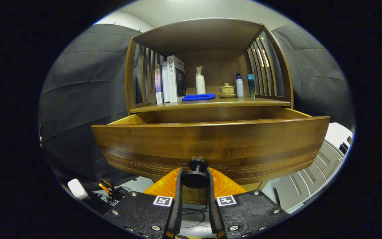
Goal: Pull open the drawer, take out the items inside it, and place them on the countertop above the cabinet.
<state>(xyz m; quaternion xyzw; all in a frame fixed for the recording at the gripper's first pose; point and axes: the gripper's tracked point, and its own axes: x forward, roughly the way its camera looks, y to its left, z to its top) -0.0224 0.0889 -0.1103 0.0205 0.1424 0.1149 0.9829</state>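
Note:
A wooden cabinet stands ahead with its drawer [211, 142] pulled out toward me. The drawer's round dark knob [196, 177] sits between my two fingers, and my gripper [195, 176] is shut on it. The drawer's front panel hides whatever lies inside. Above the drawer runs the countertop [211, 103], with a shelf roof over it.
On the countertop stand several books [171, 83], a folded blue cloth [199, 97], a white pump bottle [200, 81], a small lidded cup [227, 90] and two slim bottles [245, 85]. Slatted side walls close the shelf. Cables and a white box [77, 188] lie on the floor below.

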